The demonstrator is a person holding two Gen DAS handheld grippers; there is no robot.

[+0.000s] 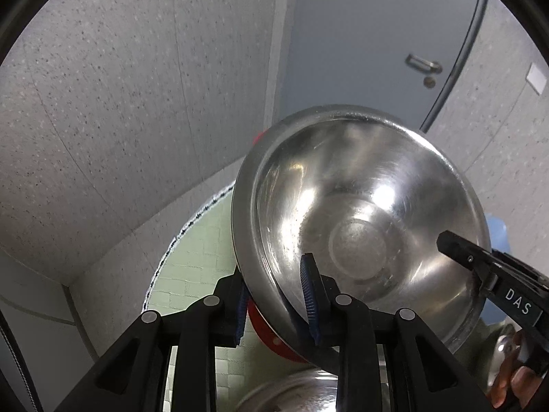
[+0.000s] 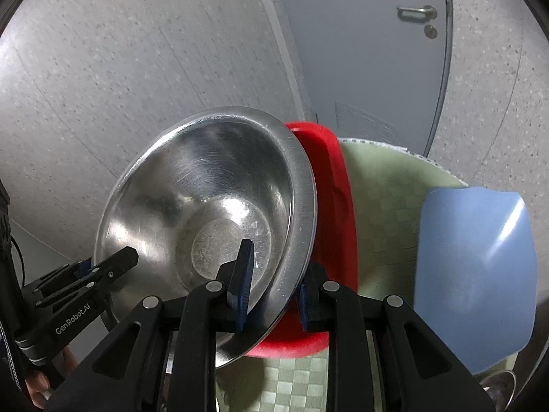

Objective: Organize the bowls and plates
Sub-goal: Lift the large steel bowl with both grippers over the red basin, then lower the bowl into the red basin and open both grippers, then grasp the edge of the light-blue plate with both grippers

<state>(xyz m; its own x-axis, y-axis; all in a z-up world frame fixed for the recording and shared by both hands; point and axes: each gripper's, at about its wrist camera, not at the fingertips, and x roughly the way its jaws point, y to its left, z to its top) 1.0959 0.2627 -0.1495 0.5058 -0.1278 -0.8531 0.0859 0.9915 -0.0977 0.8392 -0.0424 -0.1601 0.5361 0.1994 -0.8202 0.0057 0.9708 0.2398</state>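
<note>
1. Steel bowl [image 1: 360, 226], tilted and lifted off the worktop [image 2: 384, 199], which carries a pale green checked mat; it is gripped on its rim from two opposite sides.
2. Left gripper [image 1: 278, 305], clenched on the near-left rim of the steel bowl, one blue-padded finger inside the wall and one outside. Right gripper [image 2: 271, 288], likewise clamped on the opposite rim; each gripper also appears at the edge of the other's view.
3. Red dish [image 2: 333, 185], lying just behind and under the lifted bowl, on the mat. Whether the bowl touches it cannot be told.
4. Blue plate [image 2: 473, 274], to the right on the mat, apart from the red dish.
5. Second steel bowl [image 1: 302, 395], partly visible at the lower edge below the left gripper; a further shiny steel item [image 2: 497, 388] shows at the lower right corner, too cut off to identify.
6. Judged progress: one bowl is in transit and not yet set down. The red dish, blue plate and remaining steel ware lie separately, so most of the sorting appears still to be done.
</note>
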